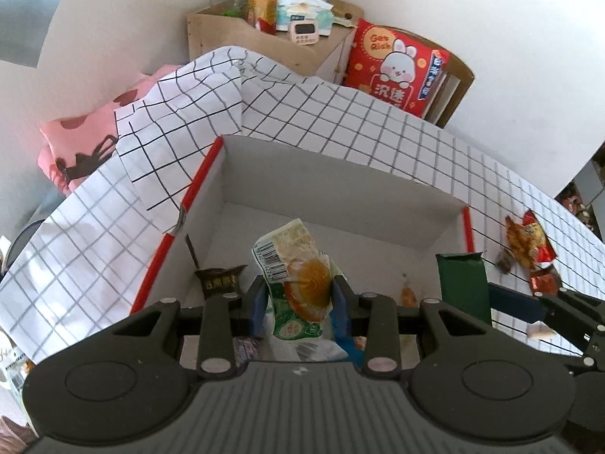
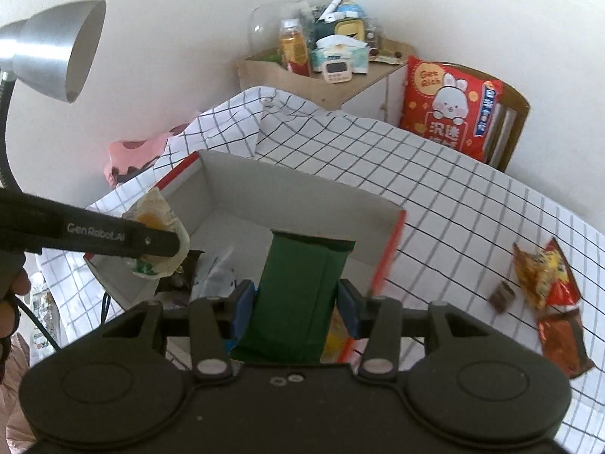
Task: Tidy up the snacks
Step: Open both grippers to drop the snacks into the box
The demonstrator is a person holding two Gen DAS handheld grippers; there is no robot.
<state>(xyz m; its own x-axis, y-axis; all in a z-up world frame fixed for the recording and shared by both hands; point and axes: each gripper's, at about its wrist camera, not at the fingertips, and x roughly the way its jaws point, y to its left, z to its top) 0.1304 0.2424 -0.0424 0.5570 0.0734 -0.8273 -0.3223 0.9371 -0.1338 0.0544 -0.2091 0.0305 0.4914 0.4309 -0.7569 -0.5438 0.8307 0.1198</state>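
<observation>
A green-and-white snack packet with a round yellow pastry showing through is pinched between the closed blue pads of the left gripper and is held above the open cardboard box, near its left wall, presumably so it can be dropped inside. A dark green packet is clamped the same way by the right gripper, over the box's near right corner. A small dark packet already lies on the box floor. Beyond the box's right wall, an orange-red snack bag and a small brown piece are left on the checked tablecloth, apparently still to be collected.
</observation>
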